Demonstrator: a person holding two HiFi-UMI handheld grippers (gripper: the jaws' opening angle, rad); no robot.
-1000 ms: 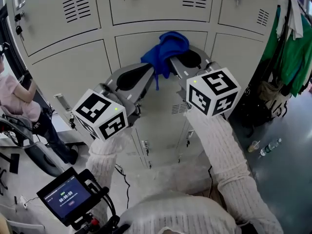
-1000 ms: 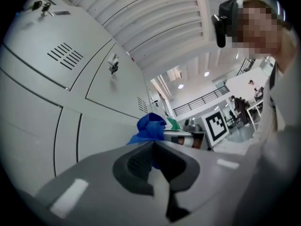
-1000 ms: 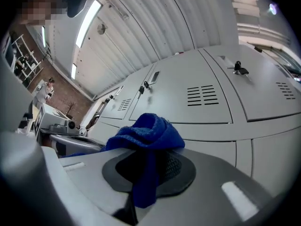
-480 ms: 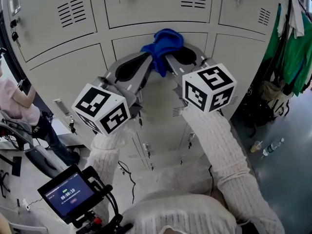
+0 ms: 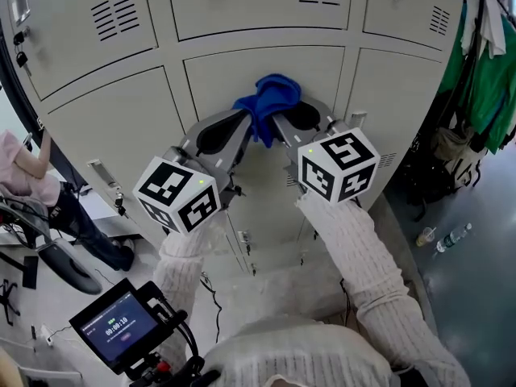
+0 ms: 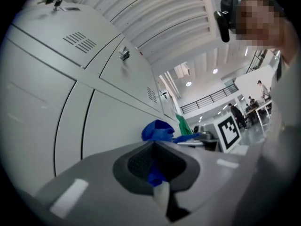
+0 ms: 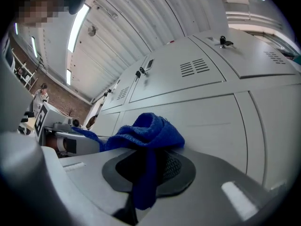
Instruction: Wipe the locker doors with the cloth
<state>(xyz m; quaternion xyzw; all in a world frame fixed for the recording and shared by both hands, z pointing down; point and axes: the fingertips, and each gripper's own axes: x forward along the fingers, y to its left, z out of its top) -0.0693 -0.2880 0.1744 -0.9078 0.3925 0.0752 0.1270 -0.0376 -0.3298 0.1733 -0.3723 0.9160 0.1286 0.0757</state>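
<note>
So both grippers are up at the lockers, tips nearly meeting. The left gripper [image 5: 244, 126] and right gripper [image 5: 280, 124] each have a bit of the same blue cloth [image 5: 270, 99] pinched in their jaws. The cloth is bunched in a lump right above the two tips, lying against the middle locker door [image 5: 266, 63]. In the left gripper view the left gripper [image 6: 156, 166] has its jaws closed on a strip of the cloth, and the rest of the blue cloth [image 6: 158, 129] is piled just past the tips, with the locker door [image 6: 108, 124] off to that gripper's left. Same deal in the right gripper view: the right gripper [image 7: 143, 175] is clamped on a fold that hangs down between its jaws, and the blue cloth [image 7: 148, 132] is heaped on top against the locker door [image 7: 207, 119]. The marker cube [image 5: 177, 194] and the other marker cube [image 5: 337, 166] sit at the near ends. Well off to the right of the right gripper there's a green garment [image 5: 484, 71] hanging, and a bottle [image 5: 450, 239] on the floor below it. Down below the left gripper is a small screen device [image 5: 119, 329].
</note>
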